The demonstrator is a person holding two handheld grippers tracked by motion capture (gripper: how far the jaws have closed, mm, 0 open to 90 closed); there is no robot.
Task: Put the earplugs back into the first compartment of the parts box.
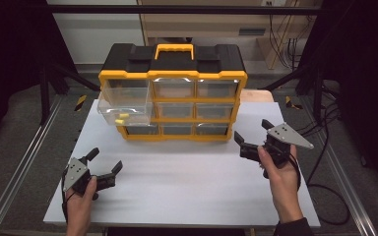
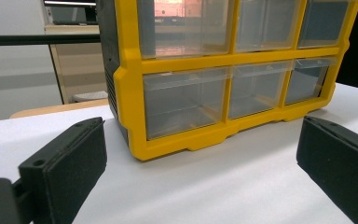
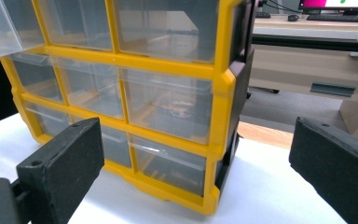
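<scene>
A yellow and black drawer cabinet (image 1: pixel 173 98) with clear plastic drawers stands at the back of the white table (image 1: pixel 187 182). Its two upper left drawers (image 1: pixel 125 101) are pulled out, and the lower one holds a small yellow piece (image 1: pixel 121 118). My left gripper (image 1: pixel 103 162) hovers open near the table's front left, facing the cabinet's lower left corner (image 2: pixel 135 140). My right gripper (image 1: pixel 252 132) is open just off the cabinet's lower right corner (image 3: pixel 214 186), held by a hand. Nothing sits between either pair of jaws.
Metal rails (image 1: pixel 24 167) run along both sides of the table. Cables (image 1: pixel 325 172) trail on the floor at the right. A wooden desk (image 3: pixel 317 46) stands behind the cabinet.
</scene>
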